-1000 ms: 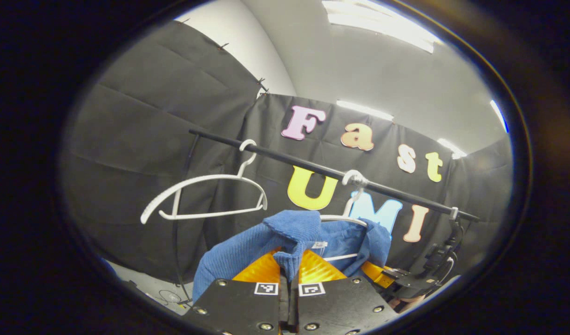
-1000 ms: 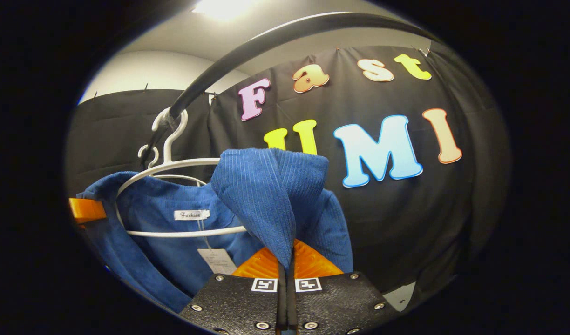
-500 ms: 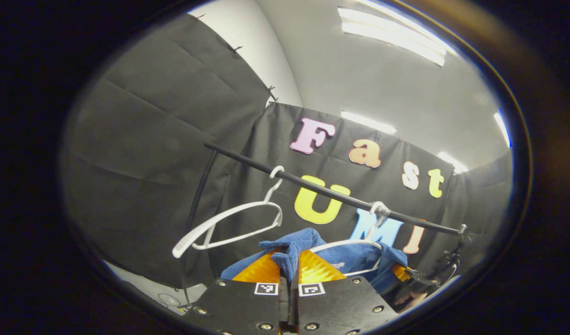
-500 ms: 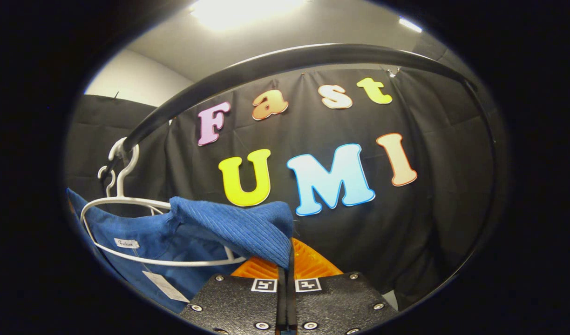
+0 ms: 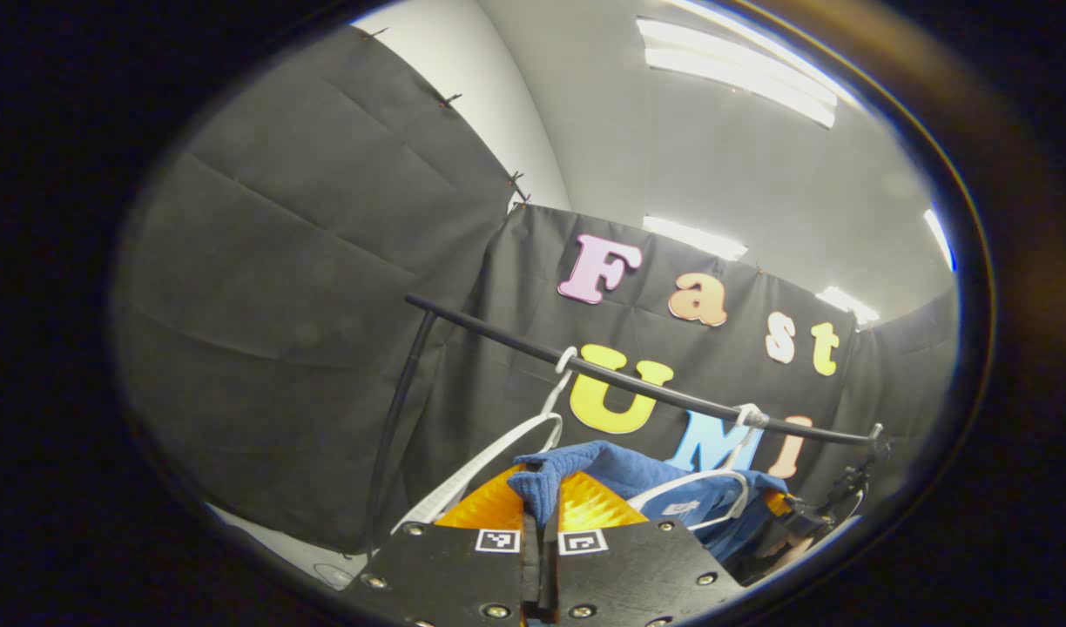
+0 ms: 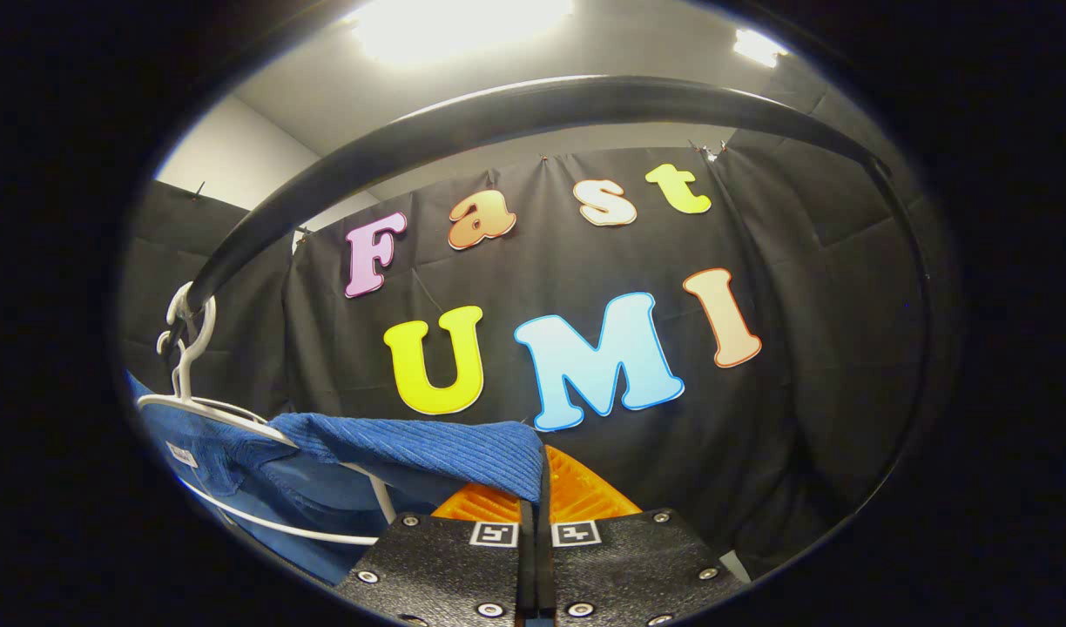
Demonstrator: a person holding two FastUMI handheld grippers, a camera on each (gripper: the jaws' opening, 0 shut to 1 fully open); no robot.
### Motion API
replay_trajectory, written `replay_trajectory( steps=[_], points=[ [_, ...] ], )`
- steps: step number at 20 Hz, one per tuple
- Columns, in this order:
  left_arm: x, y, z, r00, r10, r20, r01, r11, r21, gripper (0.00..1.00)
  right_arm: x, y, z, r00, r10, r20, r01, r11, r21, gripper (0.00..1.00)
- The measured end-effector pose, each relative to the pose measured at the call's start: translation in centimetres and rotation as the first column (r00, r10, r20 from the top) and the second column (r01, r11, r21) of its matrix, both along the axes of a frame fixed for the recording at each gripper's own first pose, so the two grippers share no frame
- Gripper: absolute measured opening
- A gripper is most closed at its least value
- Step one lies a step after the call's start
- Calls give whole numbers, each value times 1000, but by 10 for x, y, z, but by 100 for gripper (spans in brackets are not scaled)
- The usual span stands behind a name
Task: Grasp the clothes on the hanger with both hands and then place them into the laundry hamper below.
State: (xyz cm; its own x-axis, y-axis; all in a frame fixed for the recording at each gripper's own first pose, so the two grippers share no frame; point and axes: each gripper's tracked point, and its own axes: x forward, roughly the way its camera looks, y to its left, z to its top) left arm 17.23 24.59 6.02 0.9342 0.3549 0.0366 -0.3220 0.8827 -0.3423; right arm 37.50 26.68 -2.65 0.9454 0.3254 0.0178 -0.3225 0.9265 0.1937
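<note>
While both tools pinch it, the blue ribbed-knit garment [image 5: 624, 475] sits low and just in front of each camera, partly draped on a white plastic hanger [image 5: 703, 483] whose hook rides the black metal rail [image 5: 637, 387]; in the left gripper view the left gripper [image 5: 542, 509] has its fingers pressed together on a bunched fold of the cloth; in the right gripper view the right gripper [image 6: 540, 488] likewise clamps a flat ribbed edge of the garment [image 6: 428, 448], its fingers closed tight on the fabric. Above and behind the rail lies open room up to the black cloth wall and pale ceiling; the rail [image 6: 498, 117] arcs close over the right gripper. Two hangers can be counted in the left gripper view: the one carrying the garment and a second bare white plastic hanger [image 5: 489, 457] farther along the rail, beside its black upright post [image 5: 394, 444]. One garment, one rail.
</note>
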Motion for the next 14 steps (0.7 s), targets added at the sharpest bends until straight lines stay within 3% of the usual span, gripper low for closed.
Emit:
replay_trajectory(
  steps=[1, 2, 5, 6, 7, 14],
  points=[
    [0, 7, 0, 1000, 0, -5, 0, 1000, 22, 6, 0, 0, 0, 1000, 3, 5, -3, 1000, -2, 0],
    [0, 10, -2, 1000, -5, -5, 5, 999, 32, 1, -2, 0, -1, 1000, 5, 12, -5, 1000, -2, 0],
    [3, 23, -23, 1000, -7, -27, 6, 1000, -10, 1, 0, 0, 0, 999, 4, 34, -3, 1000, -23, 0],
    [4, 26, -32, 999, -8, -33, 7, 1000, -20, 6, 0, -1, 1, 999, 2, 47, 0, 999, -39, 0],
    [6, 28, -37, 999, -11, -37, 10, 1000, -27, 1, 0, -3, 2, 998, 0, 58, 4, 998, -57, 0],
    [21, 23, -79, 996, -48, -72, 44, 998, -47, 1, 1, -6, 4, 996, -2, 89, 10, 996, -86, 0]
  ],
)
